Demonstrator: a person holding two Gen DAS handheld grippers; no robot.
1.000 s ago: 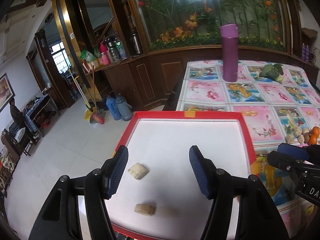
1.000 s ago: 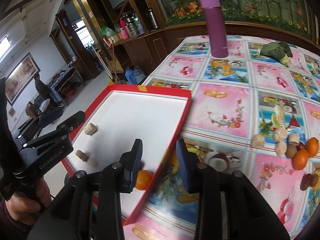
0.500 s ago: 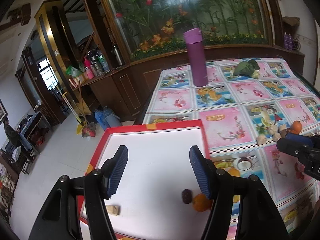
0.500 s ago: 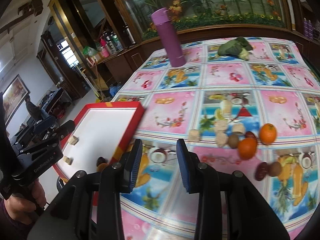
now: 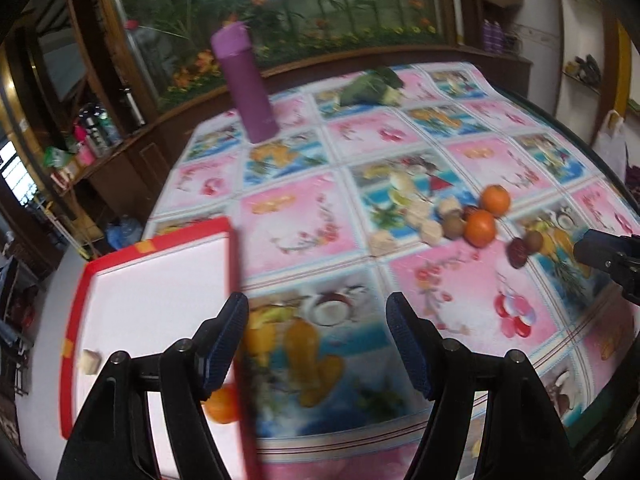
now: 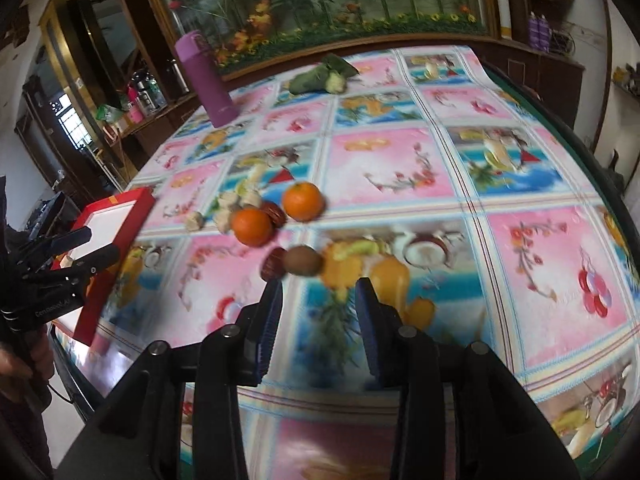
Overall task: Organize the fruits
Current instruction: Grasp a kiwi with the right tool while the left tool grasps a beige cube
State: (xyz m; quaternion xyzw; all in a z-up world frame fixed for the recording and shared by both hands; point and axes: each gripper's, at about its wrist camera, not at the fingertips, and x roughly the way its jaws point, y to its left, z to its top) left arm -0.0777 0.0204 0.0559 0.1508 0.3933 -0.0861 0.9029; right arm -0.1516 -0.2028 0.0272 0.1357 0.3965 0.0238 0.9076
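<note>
A red-rimmed white tray (image 5: 230, 264) (image 6: 138, 208) lies at the table's left edge, holding an orange (image 5: 222, 404) and a beige piece (image 5: 90, 360). On the cloth sit two oranges (image 6: 252, 226) (image 6: 302, 201), a brown kiwi (image 6: 304, 260), dark red dates (image 6: 274, 263) and beige pieces (image 6: 224, 204); the left wrist view shows the same pile (image 5: 480, 227). My right gripper (image 6: 318, 320) is open and empty, just short of the kiwi and date. My left gripper (image 5: 316, 340) is open and empty over the cloth beside the tray's right rim.
A tall purple flask (image 5: 248, 84) stands at the table's far side, with a green leafy vegetable (image 6: 320, 76) to its right. The table's right edge (image 6: 592, 152) curves down. A hand (image 6: 16, 364) holds the left gripper (image 6: 60, 268). Cabinets and floor lie left.
Both grippers have swung right, away from the tray toward the fruit pile. The right gripper now faces the kiwi and date; the orange stays in the tray.
</note>
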